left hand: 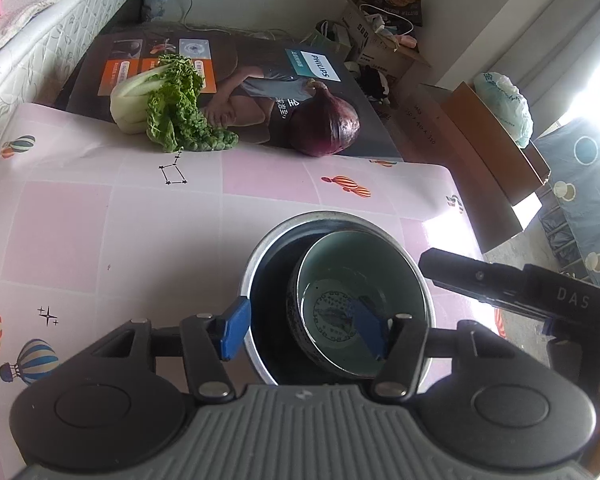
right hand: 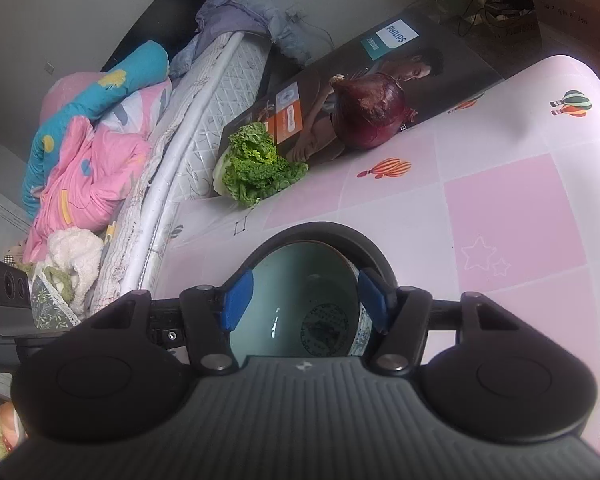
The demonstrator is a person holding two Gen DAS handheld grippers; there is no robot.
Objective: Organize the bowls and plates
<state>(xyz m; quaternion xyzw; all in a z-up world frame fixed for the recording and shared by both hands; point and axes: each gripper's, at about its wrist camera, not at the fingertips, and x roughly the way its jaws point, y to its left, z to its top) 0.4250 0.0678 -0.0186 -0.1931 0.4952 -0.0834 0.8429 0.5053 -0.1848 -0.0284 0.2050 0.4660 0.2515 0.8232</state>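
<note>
Left hand-held gripper (left hand: 302,326): jaws apart, roughly half open, nothing clamped. One pad (left hand: 236,328) sits outside the pot (left hand: 256,280) rim, the other hangs inside the bowl (left hand: 396,280); whether either pad touches, I cannot tell.

Right hand-held gripper (right hand: 306,300): jaws apart, about the same width, straddling the bowl (right hand: 292,292) without a clear press on it. Its right pad (right hand: 372,300) is close against the patterned outer wall; contact uncertain.

Bowl sits tilted inside the dark pot, leaning toward the pot's right wall, near the desk (left hand: 120,220) front edge. Both look released, resting on their own.

Handling judgement: bowl looks glazed ceramic, so stiff, slick, chip-prone, moderately heavy. Best hold is the rim, one pad inside and one outside, pinched firmly. Pot looks like thin metal, lighter, rigid; grip its rim likewise.

Further out: greens (left hand: 172,116) and a red onion (left hand: 326,126) at the desk's far edge, against a printed box (left hand: 260,68). Bed (right hand: 100,140) beyond.
</note>
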